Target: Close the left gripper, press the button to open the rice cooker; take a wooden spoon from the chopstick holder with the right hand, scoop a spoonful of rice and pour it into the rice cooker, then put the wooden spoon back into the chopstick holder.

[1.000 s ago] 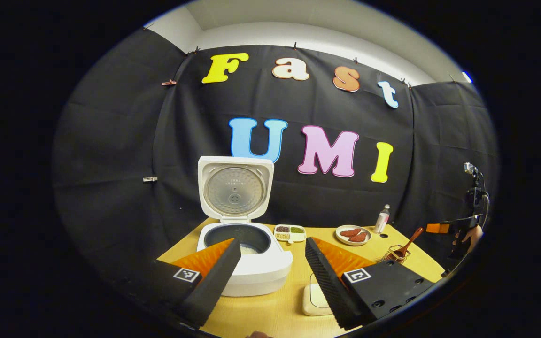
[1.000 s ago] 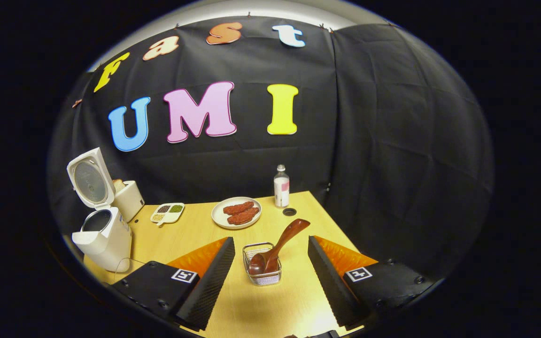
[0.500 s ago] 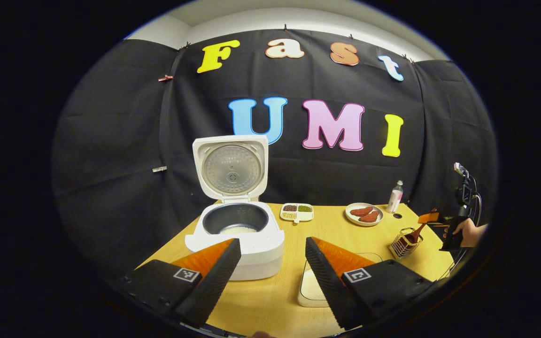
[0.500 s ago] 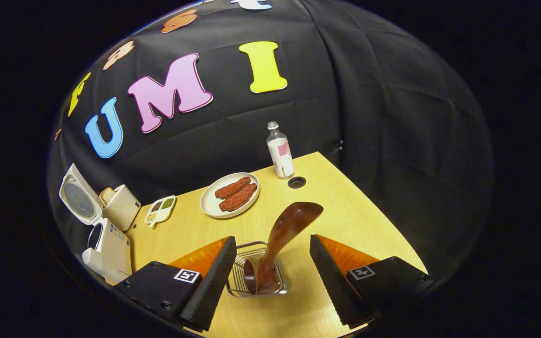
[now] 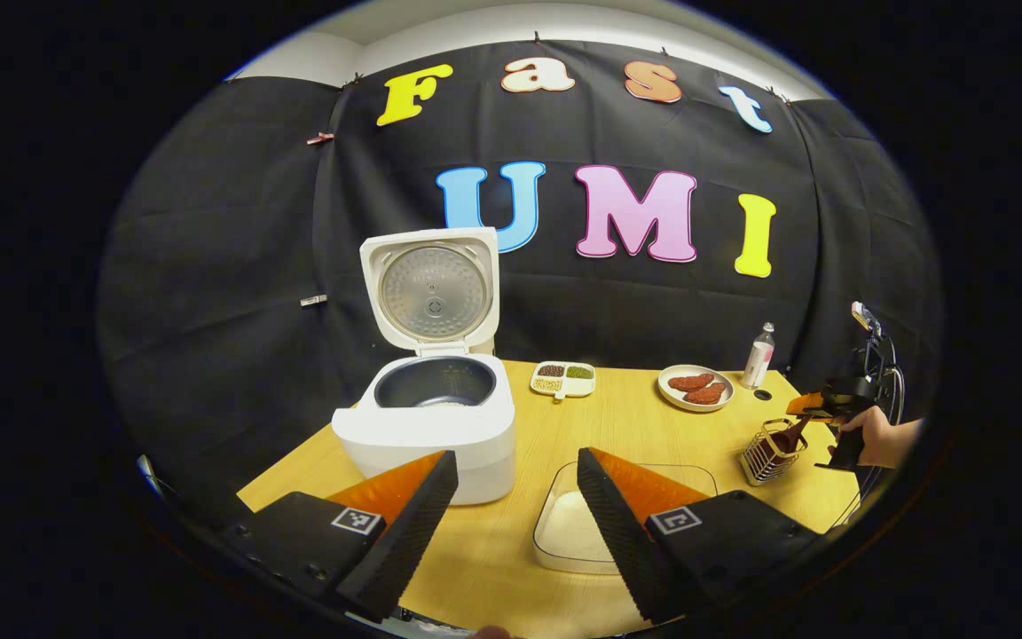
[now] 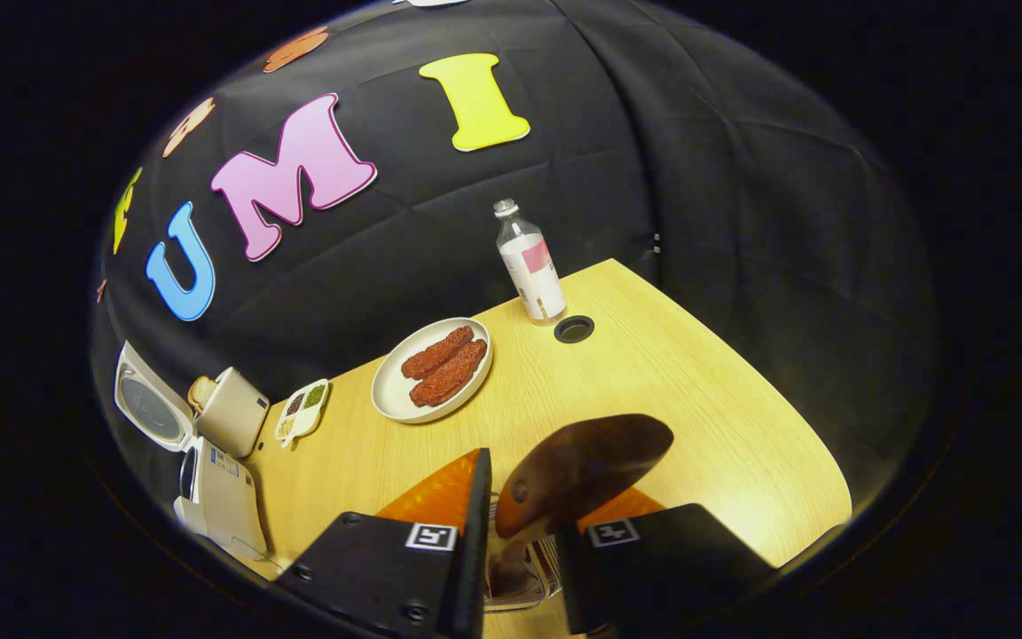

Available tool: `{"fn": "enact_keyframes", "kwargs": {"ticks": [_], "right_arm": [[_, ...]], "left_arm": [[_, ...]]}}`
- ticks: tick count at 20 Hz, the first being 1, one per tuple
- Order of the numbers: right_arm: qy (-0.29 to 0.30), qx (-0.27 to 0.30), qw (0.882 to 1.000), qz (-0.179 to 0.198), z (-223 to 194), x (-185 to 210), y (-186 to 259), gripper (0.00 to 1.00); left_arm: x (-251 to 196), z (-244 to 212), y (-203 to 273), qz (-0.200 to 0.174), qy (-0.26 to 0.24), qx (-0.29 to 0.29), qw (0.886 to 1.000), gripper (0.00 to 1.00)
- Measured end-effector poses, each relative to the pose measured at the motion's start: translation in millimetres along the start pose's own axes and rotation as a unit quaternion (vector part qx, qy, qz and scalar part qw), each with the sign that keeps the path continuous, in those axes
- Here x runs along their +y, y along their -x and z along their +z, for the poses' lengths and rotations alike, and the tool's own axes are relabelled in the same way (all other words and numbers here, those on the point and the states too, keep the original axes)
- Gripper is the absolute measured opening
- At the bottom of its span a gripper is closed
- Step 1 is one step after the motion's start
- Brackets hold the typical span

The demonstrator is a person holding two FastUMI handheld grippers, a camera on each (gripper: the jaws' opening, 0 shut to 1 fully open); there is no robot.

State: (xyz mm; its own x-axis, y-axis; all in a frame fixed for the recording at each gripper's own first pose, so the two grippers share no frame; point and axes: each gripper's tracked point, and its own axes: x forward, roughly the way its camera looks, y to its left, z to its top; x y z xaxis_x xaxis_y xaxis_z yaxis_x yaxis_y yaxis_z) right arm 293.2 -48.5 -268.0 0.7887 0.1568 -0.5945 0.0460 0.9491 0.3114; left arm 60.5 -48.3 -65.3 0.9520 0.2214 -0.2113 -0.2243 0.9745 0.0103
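Observation:
The white rice cooker (image 5: 427, 424) stands open at the table's left, its lid (image 5: 429, 286) upright and a little rice in the pot. My left gripper (image 5: 517, 461) is open, held back from the cooker with nothing between its fingers. Under it lies a clear tray of rice (image 5: 575, 531). At the right, the wire chopstick holder (image 5: 763, 449) holds the wooden spoon (image 5: 788, 435). In the right gripper view my right gripper (image 6: 524, 501) is shut on the wooden spoon (image 6: 586, 466), whose broad handle end sticks up between the fingers. The spoon's bowl is still down in the holder (image 6: 524, 581).
A plate of sausages (image 6: 431, 368), a bottle (image 6: 529, 266) and a cable hole (image 6: 573, 328) are at the back right. A divided dish of grains (image 5: 564, 379) sits mid-table. A toaster (image 6: 231, 413) stands behind the cooker (image 6: 214, 488). A hand (image 5: 875, 439) holds the right gripper.
My right gripper came down over the holder and shut on the spoon's handle. My left gripper drew back from the cooker, bringing the rice tray into view.

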Motion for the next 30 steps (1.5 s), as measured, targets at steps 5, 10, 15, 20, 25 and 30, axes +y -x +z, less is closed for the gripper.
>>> {"fn": "enact_keyframes", "kwargs": {"ticks": [5, 10, 15, 20, 25, 30], "right_arm": [[-0.028, 0.031, 0.999, 0.004, -7, 9, 14, 0.24], [-0.009, 0.0, 1.0, -0.005, 25, 26, 37, 0.22], [0.001, -0.051, 0.999, -0.004, 66, 55, 81, 0.22], [0.008, -0.074, 0.997, 0.009, 62, 95, 130, 0.22], [-0.017, -0.066, 0.997, 0.036, 27, 156, 171, 0.22], [-0.023, -0.041, 0.996, 0.071, -28, 206, 187, 0.17]], "left_arm": [[-6, -17, 5, -0.014, -0.041, 0.006, 0.999, 0.94], [-10, -39, 19, -0.052, -0.012, 0.015, 0.998, 0.95], [13, -49, 26, -0.08, -0.006, 0.02, 0.997, 0.95], [56, -32, 22, -0.096, -0.002, -0.007, 0.995, 0.95], [107, -31, 18, -0.103, 0.004, -0.016, 0.995, 0.95], [139, -48, 20, -0.125, 0.003, -0.001, 0.992, 0.96]]}}
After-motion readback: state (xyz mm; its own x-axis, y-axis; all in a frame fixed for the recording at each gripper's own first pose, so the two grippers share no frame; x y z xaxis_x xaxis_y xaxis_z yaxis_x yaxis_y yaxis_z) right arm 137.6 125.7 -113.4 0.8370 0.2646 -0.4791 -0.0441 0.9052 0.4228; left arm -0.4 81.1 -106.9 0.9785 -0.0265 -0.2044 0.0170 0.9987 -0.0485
